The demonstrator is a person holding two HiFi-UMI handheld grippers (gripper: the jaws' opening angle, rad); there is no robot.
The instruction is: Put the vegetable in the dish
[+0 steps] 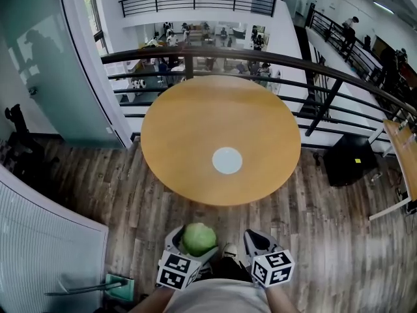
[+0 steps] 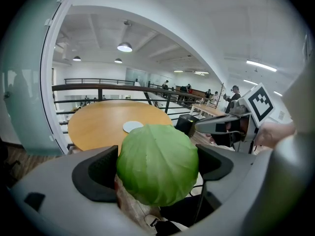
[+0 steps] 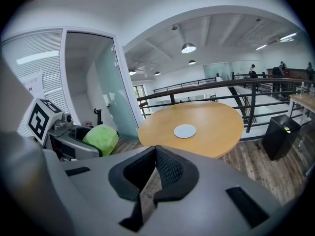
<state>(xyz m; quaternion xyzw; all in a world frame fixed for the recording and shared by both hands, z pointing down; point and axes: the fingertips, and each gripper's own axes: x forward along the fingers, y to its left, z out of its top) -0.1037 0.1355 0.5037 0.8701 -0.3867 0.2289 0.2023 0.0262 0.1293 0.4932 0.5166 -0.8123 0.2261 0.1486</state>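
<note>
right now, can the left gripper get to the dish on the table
Probably, after a step forward: the left gripper, shut on the cabbage, is short of the table edge, and the dish lies alone on bare tabletop, nothing between.

Looks from the head steeply down on the round table point(image 1: 220, 135), mid-frame and well off, with left gripper point(image 1: 195, 240) and right gripper point(image 1: 254, 238) at the bottom edge. Looks from each gripper level along its jaws toward that table, the left view close behind the cabbage point(image 2: 157, 163) at lower centre. Shares table, white dish point(image 1: 227, 160) and railing point(image 1: 189, 62) across all three views.
</note>
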